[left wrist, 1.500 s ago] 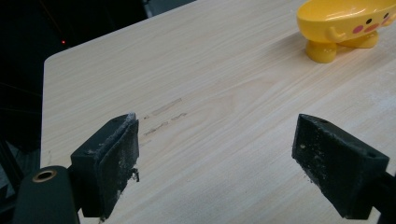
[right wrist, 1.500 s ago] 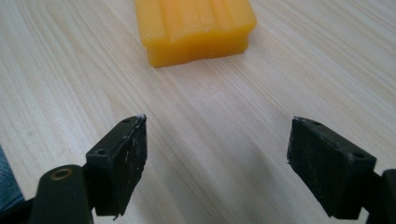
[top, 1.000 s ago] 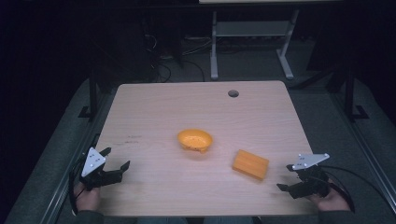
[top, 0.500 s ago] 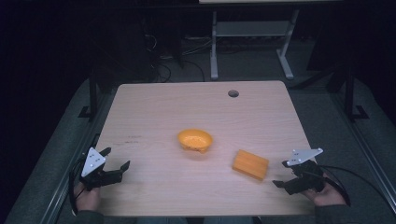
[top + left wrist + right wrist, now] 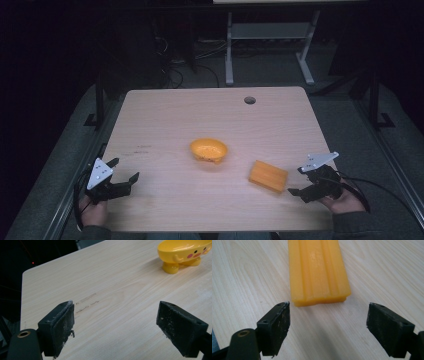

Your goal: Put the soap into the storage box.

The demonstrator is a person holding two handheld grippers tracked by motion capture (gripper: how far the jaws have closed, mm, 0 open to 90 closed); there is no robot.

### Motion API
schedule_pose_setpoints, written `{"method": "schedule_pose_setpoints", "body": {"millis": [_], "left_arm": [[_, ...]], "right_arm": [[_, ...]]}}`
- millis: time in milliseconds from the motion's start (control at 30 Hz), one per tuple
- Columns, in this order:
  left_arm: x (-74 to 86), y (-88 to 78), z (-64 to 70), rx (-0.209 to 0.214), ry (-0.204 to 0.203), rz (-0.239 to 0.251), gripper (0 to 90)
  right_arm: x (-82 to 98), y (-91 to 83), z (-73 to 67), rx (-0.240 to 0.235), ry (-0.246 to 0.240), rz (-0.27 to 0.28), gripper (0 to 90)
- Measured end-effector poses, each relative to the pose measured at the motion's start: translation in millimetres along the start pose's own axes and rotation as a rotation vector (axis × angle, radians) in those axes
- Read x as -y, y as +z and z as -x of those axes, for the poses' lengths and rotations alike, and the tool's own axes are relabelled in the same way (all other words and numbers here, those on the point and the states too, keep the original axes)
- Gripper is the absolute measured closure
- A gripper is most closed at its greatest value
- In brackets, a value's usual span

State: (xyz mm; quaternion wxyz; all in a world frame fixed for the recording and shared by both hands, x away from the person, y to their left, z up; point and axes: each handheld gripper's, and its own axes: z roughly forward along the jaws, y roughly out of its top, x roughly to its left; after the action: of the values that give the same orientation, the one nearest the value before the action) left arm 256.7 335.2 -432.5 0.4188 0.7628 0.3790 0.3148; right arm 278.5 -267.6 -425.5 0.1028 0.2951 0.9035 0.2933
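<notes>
Orange block (image 5: 268, 176) lies flat on the wooden table (image 5: 165, 120), toward the near right corner, and in the high view its long axis runs at a slant, the far end angled toward the table's middle and the near end pointing at the right gripper (image 5: 301, 184). From the right gripper view the block (image 5: 318, 271) stretches straight away from the camera, lengthwise ridges along its top, its near short end just beyond the jaw tips; the far end is cut off by the top edge of that view. The right gripper (image 5: 328, 322) is spread wide, wider than the block, nothing between its jaws, bare wood under them. It's held by a hand (image 5: 342, 202) at the table's near right edge, with a cable trailing off to the right. Over on the near left, the left gripper (image 5: 122, 176) sits above the table edge, the holding hand (image 5: 92, 212) partly off the bottom of the frame. In the left gripper view that gripper (image 5: 115, 326) is gaping too, holding nothing, faint scuff marks (image 5: 86, 302) on the wood ahead. A yellow footed dish (image 5: 208, 150) stands near the table's centre, well apart from both grippers; in the left gripper view it (image 5: 183, 253) shows a little painted face, its upper rim clipped by the frame. A round cable hole (image 5: 249, 100) marks the far side; the surroundings are too dark to read.
</notes>
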Motion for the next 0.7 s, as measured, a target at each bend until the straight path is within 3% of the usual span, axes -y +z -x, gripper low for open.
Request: {"method": "schedule_pose_setpoints", "body": {"millis": [700], "left_arm": [[-0.3,-0.5,-0.3,0.0,-0.003,0.003,13.9]], "right_arm": [[-24.4,10.5,-1.7,-0.024,-0.045,-0.015,17.9]]}}
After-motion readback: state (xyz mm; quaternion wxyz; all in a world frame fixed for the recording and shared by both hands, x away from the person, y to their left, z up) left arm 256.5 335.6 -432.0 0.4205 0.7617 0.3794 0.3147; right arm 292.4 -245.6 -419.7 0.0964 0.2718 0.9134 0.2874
